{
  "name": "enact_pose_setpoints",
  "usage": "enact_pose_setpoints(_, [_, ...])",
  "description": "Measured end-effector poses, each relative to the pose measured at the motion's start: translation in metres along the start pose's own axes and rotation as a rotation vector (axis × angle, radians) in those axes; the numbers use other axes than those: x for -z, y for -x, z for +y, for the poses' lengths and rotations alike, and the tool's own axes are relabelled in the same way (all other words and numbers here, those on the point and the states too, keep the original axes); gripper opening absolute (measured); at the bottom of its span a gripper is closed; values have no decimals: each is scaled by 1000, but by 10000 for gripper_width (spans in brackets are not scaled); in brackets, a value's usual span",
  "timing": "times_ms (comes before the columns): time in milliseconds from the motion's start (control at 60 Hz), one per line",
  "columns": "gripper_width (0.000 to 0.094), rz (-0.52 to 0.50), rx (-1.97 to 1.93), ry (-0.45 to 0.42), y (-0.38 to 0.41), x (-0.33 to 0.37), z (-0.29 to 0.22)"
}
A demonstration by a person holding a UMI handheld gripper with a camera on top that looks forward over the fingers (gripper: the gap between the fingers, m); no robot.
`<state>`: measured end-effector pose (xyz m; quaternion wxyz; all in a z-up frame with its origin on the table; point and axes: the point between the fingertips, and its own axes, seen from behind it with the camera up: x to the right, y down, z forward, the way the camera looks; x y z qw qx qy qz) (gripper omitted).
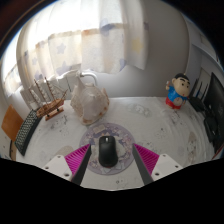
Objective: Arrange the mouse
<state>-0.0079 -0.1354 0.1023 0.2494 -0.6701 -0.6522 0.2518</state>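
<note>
The small black mouse [107, 153] looks like smooth, faintly glossy plastic, lying on a round grey patterned mat [108, 138] of matt cloth. The clear glass jug [88, 98] gleams; the white table [150, 125] looks smooth.

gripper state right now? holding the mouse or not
gripper: open, not holding; the black mouse sits between its fingers on the round mat.

This looks like a room in a home: sheer white curtains [95, 35] hang over a bright window at twelve o'clock, and a colourful cartoon boy figurine [179, 91] stands at two o'clock on the white table [150, 125].
</note>
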Motion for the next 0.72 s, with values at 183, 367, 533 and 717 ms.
enact_pose_setpoints(183, [853, 57, 53, 41, -16, 117, 6])
enact_pose_setpoints(367, [847, 13, 1, -17, -12, 163, 15])
enact_pose_setpoints(533, [863, 49, 32, 5, -28, 155, 22])
enact_pose_setpoints(717, [857, -1, 36, 22, -16, 155, 26])
